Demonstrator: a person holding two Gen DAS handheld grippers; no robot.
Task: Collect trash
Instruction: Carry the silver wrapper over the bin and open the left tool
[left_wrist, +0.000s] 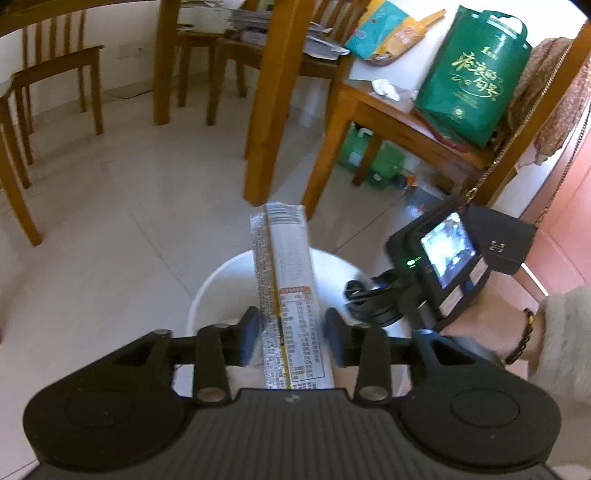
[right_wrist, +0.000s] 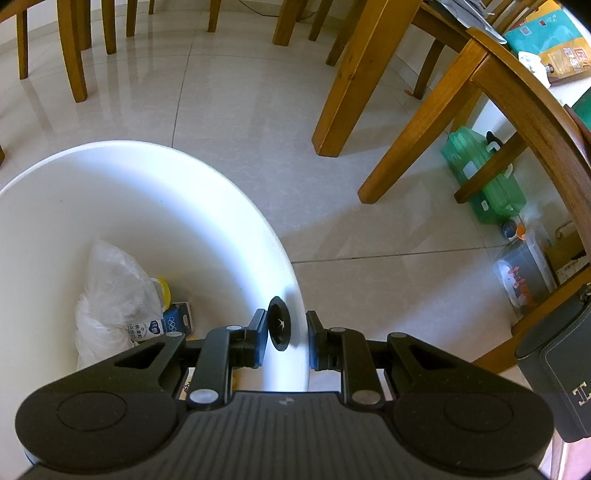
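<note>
A pale tiled floor (left_wrist: 122, 192) fills the scene. Wooden chairs (left_wrist: 55, 70) stand at the far left, and a thick wooden table leg (left_wrist: 271, 103) rises at centre. On the right, a chair seat (left_wrist: 402, 122) bears a green gift bag (left_wrist: 476, 74) with gold lettering. Beyond it lies a teal and orange packet (left_wrist: 384, 31). Green plastic containers (right_wrist: 484, 173) sit on the floor beneath that chair. A black case (right_wrist: 561, 373) stands at the near right.
</note>
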